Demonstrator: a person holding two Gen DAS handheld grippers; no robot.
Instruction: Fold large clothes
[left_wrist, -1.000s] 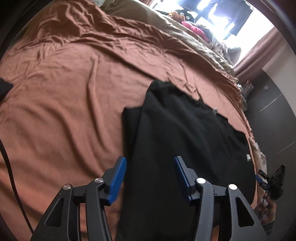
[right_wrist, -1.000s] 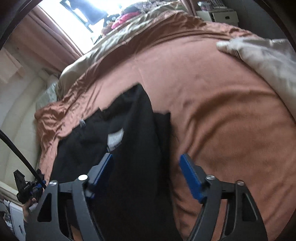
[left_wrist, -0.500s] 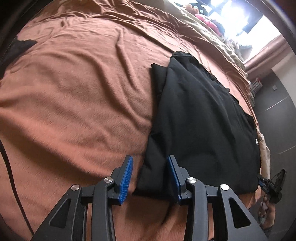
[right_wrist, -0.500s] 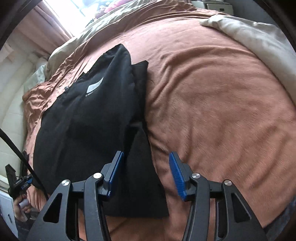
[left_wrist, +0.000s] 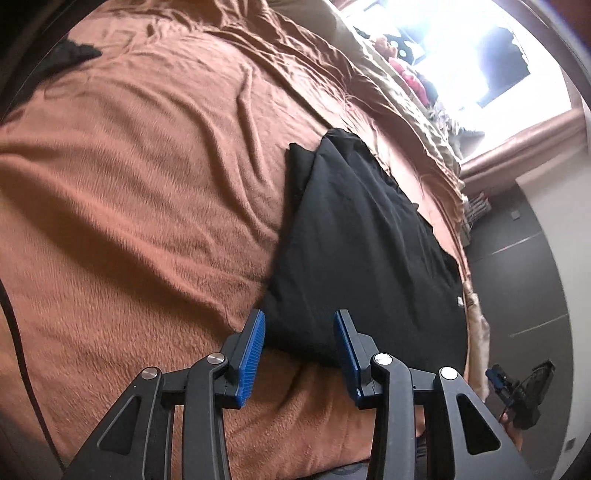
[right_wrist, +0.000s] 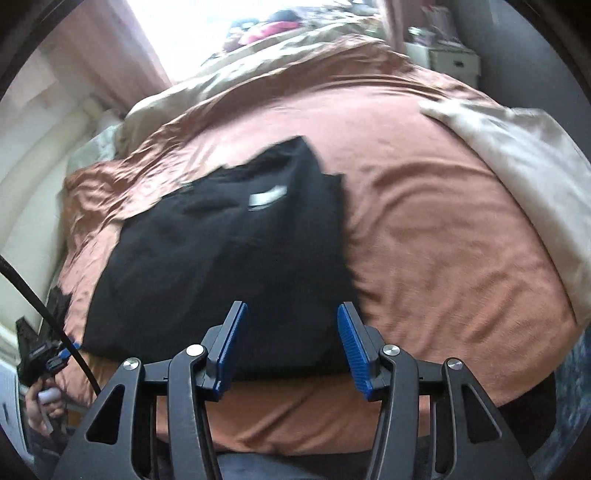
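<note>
A black garment (left_wrist: 362, 251) lies folded flat on the brown bedspread (left_wrist: 147, 184); it also shows in the right wrist view (right_wrist: 229, 266), with a white label (right_wrist: 267, 195) near its far end. My left gripper (left_wrist: 299, 347) is open and empty, just in front of the garment's near left corner. My right gripper (right_wrist: 290, 343) is open and empty, at the garment's near right edge. Neither gripper holds cloth.
A beige blanket (right_wrist: 524, 177) lies at the right of the bed. Rumpled olive bedding (left_wrist: 406, 92) and a bright window are at the far end. A dark cloth (left_wrist: 70, 55) lies at the far left. Dark cupboards (left_wrist: 524, 266) stand past the bed's right side.
Both grippers have pulled back from over the garment to its near edge and hold nothing. The garment now lies flat and still.
</note>
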